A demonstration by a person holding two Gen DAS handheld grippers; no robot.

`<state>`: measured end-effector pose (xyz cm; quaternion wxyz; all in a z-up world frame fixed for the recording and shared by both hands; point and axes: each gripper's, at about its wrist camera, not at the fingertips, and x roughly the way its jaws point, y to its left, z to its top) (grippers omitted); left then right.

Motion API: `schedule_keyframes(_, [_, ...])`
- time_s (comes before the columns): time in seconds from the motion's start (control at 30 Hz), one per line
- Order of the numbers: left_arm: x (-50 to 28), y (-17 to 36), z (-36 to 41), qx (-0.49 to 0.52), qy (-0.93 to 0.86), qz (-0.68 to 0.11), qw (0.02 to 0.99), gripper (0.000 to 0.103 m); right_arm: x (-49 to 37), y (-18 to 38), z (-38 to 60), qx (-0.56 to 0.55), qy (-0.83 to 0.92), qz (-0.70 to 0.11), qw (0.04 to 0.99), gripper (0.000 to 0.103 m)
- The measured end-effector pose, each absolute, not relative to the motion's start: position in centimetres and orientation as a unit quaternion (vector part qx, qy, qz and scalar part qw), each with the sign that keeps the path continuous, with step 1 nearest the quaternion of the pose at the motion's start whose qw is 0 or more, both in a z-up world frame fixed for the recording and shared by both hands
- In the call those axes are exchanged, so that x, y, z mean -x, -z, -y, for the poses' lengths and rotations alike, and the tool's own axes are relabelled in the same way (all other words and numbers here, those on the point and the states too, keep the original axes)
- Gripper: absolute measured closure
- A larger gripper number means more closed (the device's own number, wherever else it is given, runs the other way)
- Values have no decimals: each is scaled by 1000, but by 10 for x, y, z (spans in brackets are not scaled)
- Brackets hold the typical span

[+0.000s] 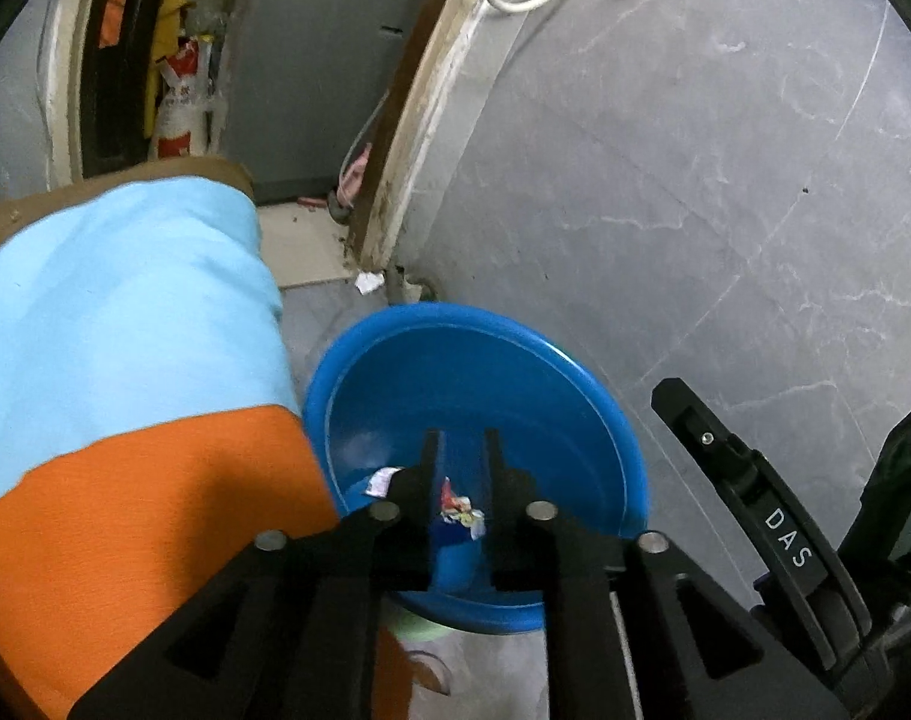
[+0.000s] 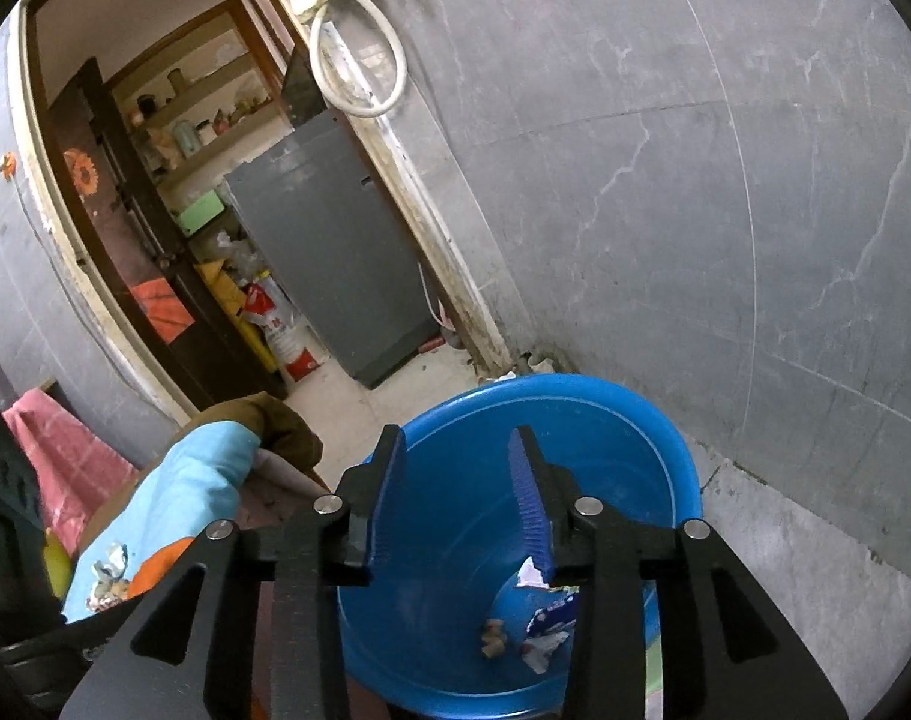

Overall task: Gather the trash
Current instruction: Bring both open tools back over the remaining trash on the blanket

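Observation:
A blue plastic basin [image 1: 395, 324] stands on the floor against the grey wall. My left gripper [image 1: 461, 438] hangs over it with its jaws a little apart. A colourful wrapper [image 1: 461, 510] shows in the gap, low in the basin, and no pad visibly presses on it. A white scrap [image 1: 380, 483] lies beside it. My right gripper [image 2: 457, 435] is open over the same basin [image 2: 575, 381]. A blue-and-white wrapper [image 2: 548, 618] and brown crumbs [image 2: 494, 639] lie below its right finger. One right finger [image 1: 731, 480] shows in the left wrist view.
A light-blue and orange cloth [image 1: 125, 300] bulges against the basin's left side, with a crumpled wrapper [image 2: 108, 576] on it. A white scrap [image 1: 368, 282] lies on the floor by the door frame [image 1: 407, 138]. A grey cabinet [image 2: 329, 252] stands in the doorway beyond.

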<state>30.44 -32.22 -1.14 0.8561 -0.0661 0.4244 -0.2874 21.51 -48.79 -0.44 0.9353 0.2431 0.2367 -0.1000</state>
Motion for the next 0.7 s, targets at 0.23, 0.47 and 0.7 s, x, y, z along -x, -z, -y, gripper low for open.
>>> schedule_keyframes(0.23, [-299,-4,300,68,271,-390,877,82,-215,0,483,-235,103,-229,939,63])
schedule_keyframes(0.47, [-291,-26,269,62,239,-344,906,66,-218,-5,470,-228,87,-218,945,51])
schedule_keyframes(0.7, [-277,-47,230,54,187,-296,935,48,-223,-17,446,-222,59,-194,954,31])
